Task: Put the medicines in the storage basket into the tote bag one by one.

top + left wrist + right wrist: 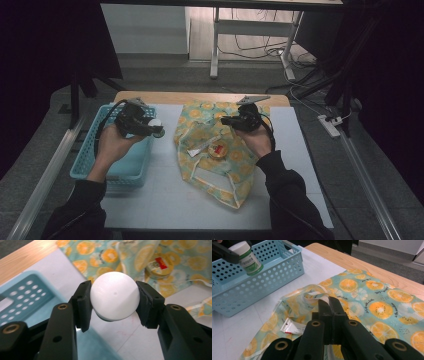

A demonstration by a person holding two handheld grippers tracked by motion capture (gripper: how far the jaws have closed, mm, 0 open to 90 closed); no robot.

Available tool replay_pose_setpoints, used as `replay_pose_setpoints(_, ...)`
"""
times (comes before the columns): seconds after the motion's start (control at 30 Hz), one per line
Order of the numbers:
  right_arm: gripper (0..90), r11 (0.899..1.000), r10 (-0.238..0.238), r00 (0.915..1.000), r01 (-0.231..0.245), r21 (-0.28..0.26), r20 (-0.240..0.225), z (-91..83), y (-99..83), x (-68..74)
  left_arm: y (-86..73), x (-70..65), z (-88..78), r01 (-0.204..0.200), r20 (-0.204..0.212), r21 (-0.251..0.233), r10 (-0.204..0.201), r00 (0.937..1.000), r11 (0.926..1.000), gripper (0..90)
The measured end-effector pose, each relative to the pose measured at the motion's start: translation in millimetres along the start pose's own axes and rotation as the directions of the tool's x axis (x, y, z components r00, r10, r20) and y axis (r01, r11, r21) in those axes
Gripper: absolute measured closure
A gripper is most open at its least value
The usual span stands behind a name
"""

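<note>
1. The left gripper (pixel 113 301) clamps a small white-capped bottle (pixel 114 298) by its cap, at the centre of its own view.
2. In the right gripper view the bottle (pixel 247 257), green-labelled, hangs at upper left above the blue basket (pixel 262 287).
3. The right gripper (pixel 328 305), jaws pressed together and holding nothing, sits over the citrus-print cloth bag (pixel 372 297), lower centre.

The right claw (pixel 329 302) is closed above the citrus-print cloth (pixel 372 297). A white-capped bottle (pixel 247 257) hangs over the blue basket (pixel 274 275) on the counter (pixel 242 322).
</note>
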State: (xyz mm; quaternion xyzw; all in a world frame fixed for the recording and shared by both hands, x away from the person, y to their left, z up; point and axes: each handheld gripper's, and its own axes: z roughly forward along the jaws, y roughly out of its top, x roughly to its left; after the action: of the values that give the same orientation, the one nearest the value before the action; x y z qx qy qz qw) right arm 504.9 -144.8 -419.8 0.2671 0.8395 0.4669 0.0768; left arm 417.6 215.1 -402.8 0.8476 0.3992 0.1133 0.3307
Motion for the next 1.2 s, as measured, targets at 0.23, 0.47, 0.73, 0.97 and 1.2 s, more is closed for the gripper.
replay_pose_setpoints(0.23, 90.0, 1.000, 0.000, 1.0000, 0.000, 0.000, 0.001, -1.2, -0.3, -0.3, 7.7, -16.4, 12.2, -0.031, 0.040, -0.006, 0.032, 0.9987, 0.9995, 50.7)
replay_pose_setpoints(0.47, 90.0, 1.000, 0.002, 1.0000, -0.002, -0.002, 0.002, -2.0, 0.3, -0.5, 17.2, -34.9, 26.6, -0.079, 0.082, -0.003, 0.079, 0.9935, 0.9969, 50.7)
replay_pose_setpoints(0.73, 90.0, 1.000, 0.003, 1.0000, -0.003, -0.004, 0.002, -1.5, 0.5, -0.3, 30.8, -54.4, 48.6, -0.124, 0.121, 0.005, 0.122, 0.9851, 0.9923, 50.6)
replay_pose_setpoints(0.97, 90.0, 1.000, 0.004, 1.0000, -0.004, -0.006, 0.003, -1.3, 0.9, -0.3, 45.2, -71.8, 67.6, -0.166, 0.150, 0.002, 0.164, 0.9750, 0.9861, 50.6)
replay_pose_setpoints(1.2, 90.0, 1.000, 0.004, 1.0000, -0.004, -0.010, 0.005, -1.4, 0.9, -0.9, 59.3, -87.9, 88.9, -0.210, 0.164, 0.010, 0.205, 0.9648, 0.9777, 50.6)
